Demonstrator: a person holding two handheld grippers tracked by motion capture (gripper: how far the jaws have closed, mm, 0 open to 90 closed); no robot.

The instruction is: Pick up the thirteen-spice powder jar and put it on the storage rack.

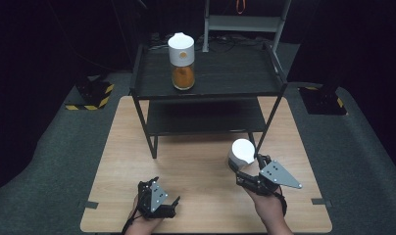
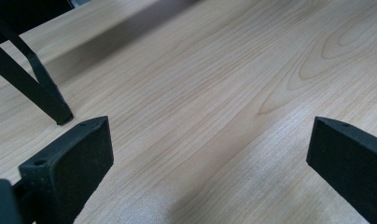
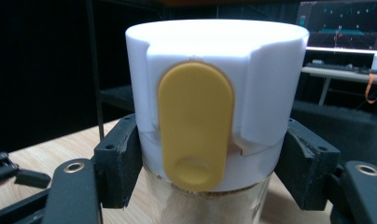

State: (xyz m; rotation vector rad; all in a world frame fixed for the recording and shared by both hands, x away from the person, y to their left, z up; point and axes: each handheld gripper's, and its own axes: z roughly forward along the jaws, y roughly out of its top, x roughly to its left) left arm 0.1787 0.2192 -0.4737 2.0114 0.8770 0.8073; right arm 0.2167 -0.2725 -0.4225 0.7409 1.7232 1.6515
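My right gripper is shut on a jar with a white lid, held above the wooden table in front of the black shelf unit. In the right gripper view the jar stands between both pads, its white lid bearing a yellow oval tab, with pale contents below. A second white-lidded jar with orange contents stands on the top shelf at the left. At the table's near left my left gripper rests open; its gripper has bare wood between the jaws.
The shelf unit has a lower shelf and thin black legs standing on the table. A grey metal frame stands behind it. Dark carpet surrounds the table, with yellow-black striped bases at the left.
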